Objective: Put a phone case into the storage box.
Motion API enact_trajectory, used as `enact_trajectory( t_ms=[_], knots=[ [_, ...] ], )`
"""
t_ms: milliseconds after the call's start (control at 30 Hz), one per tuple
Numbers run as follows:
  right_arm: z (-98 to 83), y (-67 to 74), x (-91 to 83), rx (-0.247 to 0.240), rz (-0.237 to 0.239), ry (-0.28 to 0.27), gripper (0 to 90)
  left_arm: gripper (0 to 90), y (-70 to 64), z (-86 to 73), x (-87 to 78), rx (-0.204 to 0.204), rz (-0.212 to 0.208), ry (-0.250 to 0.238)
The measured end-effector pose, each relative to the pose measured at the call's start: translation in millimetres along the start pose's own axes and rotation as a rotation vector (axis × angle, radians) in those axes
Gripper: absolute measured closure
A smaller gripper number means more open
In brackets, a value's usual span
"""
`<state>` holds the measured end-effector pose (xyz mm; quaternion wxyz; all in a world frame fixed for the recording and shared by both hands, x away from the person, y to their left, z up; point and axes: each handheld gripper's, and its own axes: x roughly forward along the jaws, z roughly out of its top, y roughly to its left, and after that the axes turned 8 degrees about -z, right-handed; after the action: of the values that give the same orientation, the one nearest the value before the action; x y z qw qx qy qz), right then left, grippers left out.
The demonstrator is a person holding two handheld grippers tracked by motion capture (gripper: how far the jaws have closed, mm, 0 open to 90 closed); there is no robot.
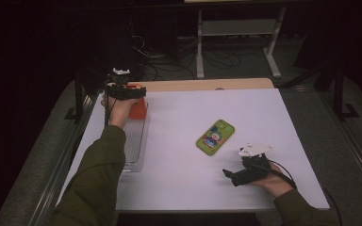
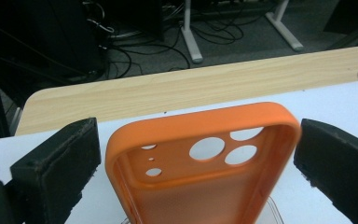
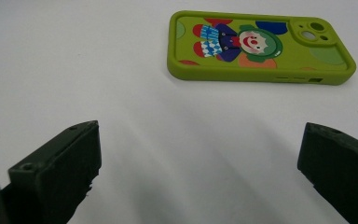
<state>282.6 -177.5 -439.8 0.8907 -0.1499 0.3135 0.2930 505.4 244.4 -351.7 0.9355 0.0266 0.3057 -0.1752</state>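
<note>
Green phone case [image 1: 215, 137] with a clown picture, flat on the white table [image 1: 188, 188]. Clear ribbed tray [image 1: 134, 150] at the left edge. Wooden strip [image 1: 207, 84] along the far side; cables [image 1: 217, 59] on the floor beyond.

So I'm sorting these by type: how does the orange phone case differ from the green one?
The orange case is plain and empty, its inside facing up; the green case carries a clown picture and lies back up. The orange case sits between the left gripper jaws, the green case lies apart. Both have camera cutouts.
</note>
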Motion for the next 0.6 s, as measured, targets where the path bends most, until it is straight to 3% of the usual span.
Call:
enact_trajectory(
  t_ms=[600],
  knots=[
    [0.1,0.2,-0.9,0.007,-0.006,-0.002,0.0,0.3,-4.0,3.7,-30.7,0.051,-0.086,0.0]
  ],
)
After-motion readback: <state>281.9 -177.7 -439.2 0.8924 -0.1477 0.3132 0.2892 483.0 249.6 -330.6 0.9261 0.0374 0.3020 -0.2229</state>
